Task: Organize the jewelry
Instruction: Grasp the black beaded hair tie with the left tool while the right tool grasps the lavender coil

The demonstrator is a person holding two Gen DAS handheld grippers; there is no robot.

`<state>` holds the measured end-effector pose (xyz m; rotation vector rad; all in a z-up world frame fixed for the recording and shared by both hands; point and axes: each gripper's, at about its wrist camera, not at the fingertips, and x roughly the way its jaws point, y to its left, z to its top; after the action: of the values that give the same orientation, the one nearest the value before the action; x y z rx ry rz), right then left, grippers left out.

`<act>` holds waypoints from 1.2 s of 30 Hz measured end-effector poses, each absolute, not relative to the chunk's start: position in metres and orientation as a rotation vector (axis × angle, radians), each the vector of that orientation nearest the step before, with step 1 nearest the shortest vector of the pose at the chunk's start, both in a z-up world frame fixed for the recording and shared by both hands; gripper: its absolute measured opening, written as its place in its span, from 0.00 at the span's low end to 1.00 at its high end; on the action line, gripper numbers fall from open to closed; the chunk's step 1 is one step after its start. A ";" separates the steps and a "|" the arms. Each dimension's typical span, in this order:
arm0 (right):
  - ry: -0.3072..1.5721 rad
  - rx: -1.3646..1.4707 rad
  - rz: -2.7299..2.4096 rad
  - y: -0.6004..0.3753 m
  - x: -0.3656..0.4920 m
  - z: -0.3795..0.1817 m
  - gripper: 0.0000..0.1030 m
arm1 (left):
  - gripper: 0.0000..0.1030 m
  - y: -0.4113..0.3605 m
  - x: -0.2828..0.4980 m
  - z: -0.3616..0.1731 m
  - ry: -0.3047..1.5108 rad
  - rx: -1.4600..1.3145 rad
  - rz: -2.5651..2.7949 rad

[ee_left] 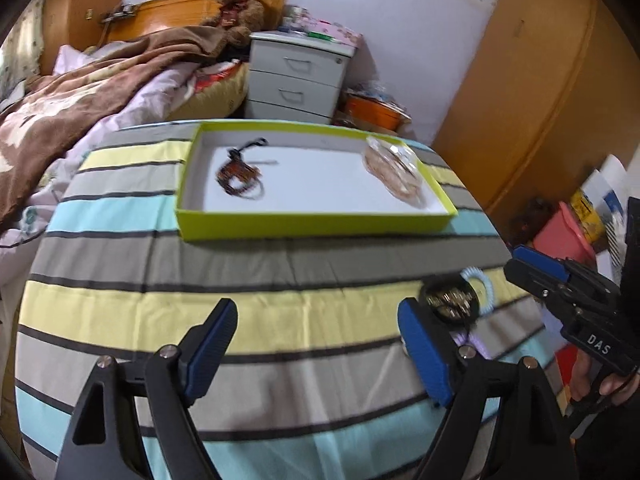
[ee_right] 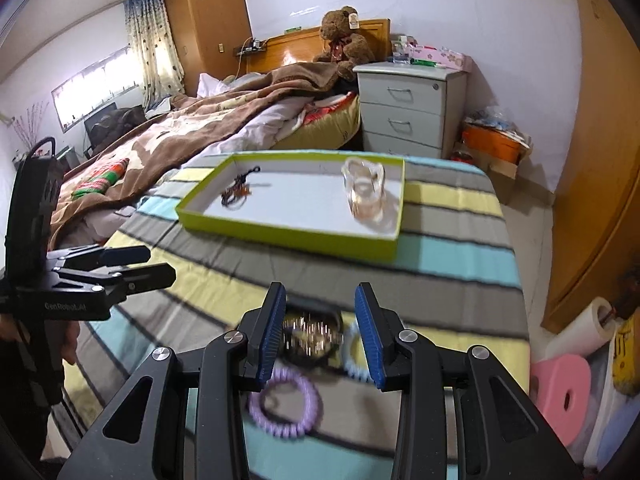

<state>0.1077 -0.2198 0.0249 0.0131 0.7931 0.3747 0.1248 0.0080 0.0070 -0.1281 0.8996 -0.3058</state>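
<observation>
**Inspector:** What risks did you note?

**Assistant:** The right gripper stood with its jaws part open and nothing pressed between them, framing a dark round piece with glinting metal that lay on the striped cloth. A pale blue coil band lay touching that piece, and a lilac coil band just beside it. In my judgement, closing there could catch a band along with the piece, or nudge the cluster toward the table's right edge.

**Inspector:** And the tray?

**Assistant:** The green tray sat well apart, at the far side of the cloth, already holding a dark beaded string and a clear packet. The carry across could shed a loosely gripped piece.

**Inspector:** Pose of the hands?

**Assistant:** Both grippers pointed steeply down at the cloth. The left gripper was wide open and empty over bare stripes, left of the cluster. Both views were blurred.
</observation>
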 end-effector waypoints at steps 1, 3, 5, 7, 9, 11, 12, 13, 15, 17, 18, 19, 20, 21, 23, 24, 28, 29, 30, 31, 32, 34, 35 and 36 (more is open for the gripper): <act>0.802 0.022 0.381 -0.222 0.103 0.022 0.36 | 0.81 0.007 0.122 0.007 0.897 -0.126 -0.313; 0.830 0.018 0.403 -0.224 0.092 0.014 0.36 | 0.81 0.005 0.118 0.006 0.902 -0.125 -0.324; 0.847 -0.006 0.425 -0.224 0.083 0.008 0.36 | 0.81 0.006 0.116 0.004 0.908 -0.124 -0.318; 0.856 -0.021 0.457 -0.223 0.075 0.003 0.36 | 0.81 0.007 0.115 0.002 0.913 -0.123 -0.313; 0.866 -0.050 0.499 -0.219 0.067 0.000 0.36 | 0.81 0.008 0.114 0.001 0.916 -0.129 -0.305; 0.858 -0.109 0.545 -0.213 0.059 -0.002 0.36 | 0.81 0.009 0.114 -0.001 0.923 -0.133 -0.296; 0.862 -0.142 0.564 -0.209 0.056 -0.004 0.36 | 0.81 0.009 0.113 -0.001 0.924 -0.136 -0.290; 0.865 -0.164 0.576 -0.206 0.055 -0.006 0.36 | 0.81 0.010 0.113 -0.002 0.927 -0.139 -0.289; 0.876 -0.197 0.603 -0.202 0.055 -0.010 0.36 | 0.81 0.010 0.113 -0.003 0.933 -0.138 -0.287; 0.885 -0.225 0.621 -0.197 0.056 -0.015 0.36 | 0.81 0.010 0.112 -0.004 0.937 -0.137 -0.288; 0.891 -0.241 0.631 -0.195 0.057 -0.018 0.36 | 0.81 0.010 0.112 -0.005 0.941 -0.139 -0.287; 0.901 -0.269 0.631 -0.191 0.059 -0.022 0.36 | 0.81 0.010 0.112 -0.006 0.944 -0.141 -0.287; 0.905 -0.286 0.631 -0.189 0.059 -0.024 0.36 | 0.81 0.010 0.111 -0.006 0.946 -0.143 -0.291; 0.913 -0.306 0.637 -0.186 0.060 -0.027 0.36 | 0.81 0.010 0.111 -0.006 0.946 -0.143 -0.293; 0.918 -0.338 0.651 -0.182 0.061 -0.030 0.36 | 0.81 0.010 0.110 -0.006 0.951 -0.143 -0.293; 0.917 -0.357 0.653 -0.181 0.061 -0.031 0.36 | 0.81 0.010 0.110 -0.006 0.951 -0.142 -0.293; 0.915 -0.381 0.664 -0.179 0.061 -0.033 0.36 | 0.81 0.010 0.110 -0.007 0.954 -0.152 -0.288; 0.913 -0.382 0.667 -0.179 0.059 -0.034 0.30 | 0.81 0.011 0.110 -0.007 0.954 -0.155 -0.289; 0.911 -0.381 0.671 -0.180 0.058 -0.034 0.26 | 0.81 0.010 0.110 -0.007 0.955 -0.155 -0.292; 0.911 -0.381 0.673 -0.179 0.058 -0.033 0.18 | 0.81 0.010 0.110 -0.006 0.957 -0.155 -0.294; 0.909 -0.383 0.669 -0.180 0.056 -0.034 0.13 | 0.81 0.010 0.109 -0.006 0.958 -0.154 -0.298; 0.906 -0.391 0.662 -0.180 0.052 -0.033 0.10 | 0.81 0.008 0.109 -0.006 0.961 -0.150 -0.299; 0.905 -0.391 0.661 -0.182 0.050 -0.033 0.10 | 0.81 0.007 0.109 -0.006 0.963 -0.149 -0.301; 0.902 -0.389 0.650 -0.184 0.049 -0.032 0.10 | 0.81 0.006 0.109 -0.005 0.965 -0.150 -0.306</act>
<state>0.0486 -0.1837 -0.0319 -0.3888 0.9024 0.6496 0.1088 0.0059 -0.0053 -0.1496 0.9654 -0.3056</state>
